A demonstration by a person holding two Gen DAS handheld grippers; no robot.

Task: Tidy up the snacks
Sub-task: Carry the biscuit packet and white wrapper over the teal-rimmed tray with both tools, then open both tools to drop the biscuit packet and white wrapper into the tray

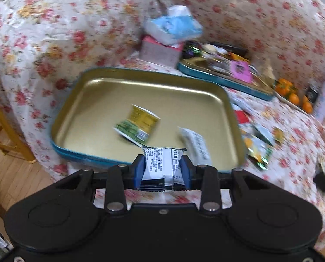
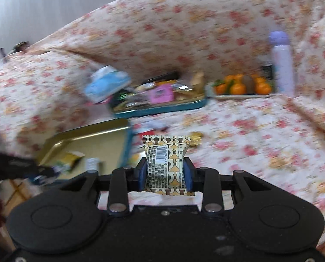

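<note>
While the left gripper (image 1: 162, 168) pinches a white packet (image 1: 161, 168) over the near rim of the gold tin (image 1: 140, 87), the right gripper (image 2: 165, 172) clamps a patterned packet (image 2: 165, 163) beside it (to the tin's right); release each well inside the rim.

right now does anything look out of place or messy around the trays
Yes. Several snack packets lie loose on the flowered cloth to the right of the near gold tray, outside any tray. A blue tissue pack sits crooked on top of a pink box. The far tray is piled high.
</note>
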